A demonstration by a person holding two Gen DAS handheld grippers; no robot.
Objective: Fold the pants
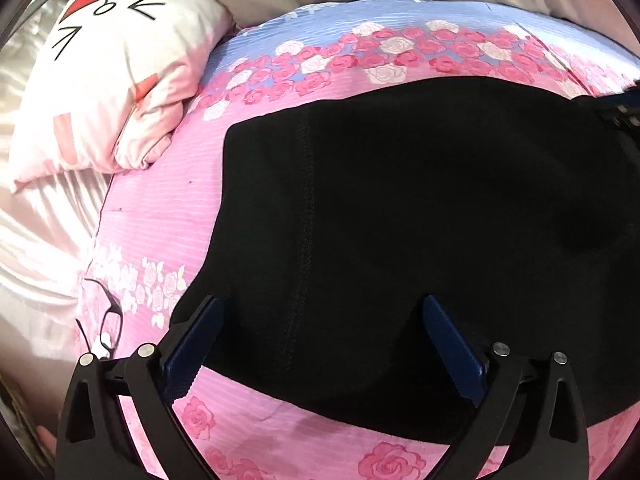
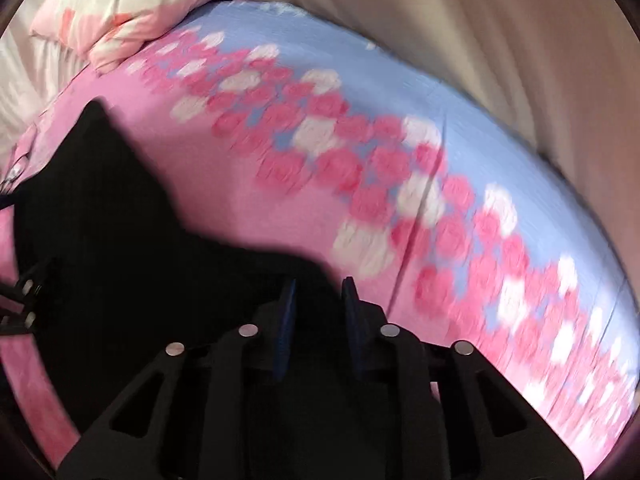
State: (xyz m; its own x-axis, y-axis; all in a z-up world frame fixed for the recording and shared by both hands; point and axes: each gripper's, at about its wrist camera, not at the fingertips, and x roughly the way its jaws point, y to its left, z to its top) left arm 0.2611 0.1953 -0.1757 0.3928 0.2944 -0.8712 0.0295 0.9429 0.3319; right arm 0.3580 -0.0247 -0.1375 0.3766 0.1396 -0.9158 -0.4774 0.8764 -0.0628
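Black soft fabric pants [image 1: 400, 220] lie flat on my pink rose-print bedsheet [image 1: 160, 216], so my left gripper [image 1: 324, 312] gapes wide over the near edge while my right gripper [image 2: 318, 292], jaws narrowed, looks to be pinching a fold of them

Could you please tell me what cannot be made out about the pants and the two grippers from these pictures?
- Pants: left wrist view, the right end is cut off by the picture's edge; the fabric is too dark to show folds.
- Right gripper: right wrist view, motion blur and black cloth hide whether its fingers pinch the pants.
- Left gripper: plainly open over the pants; whether its fingertips touch the cloth is unclear.
- Bedspread: right wrist view, pattern blurred.
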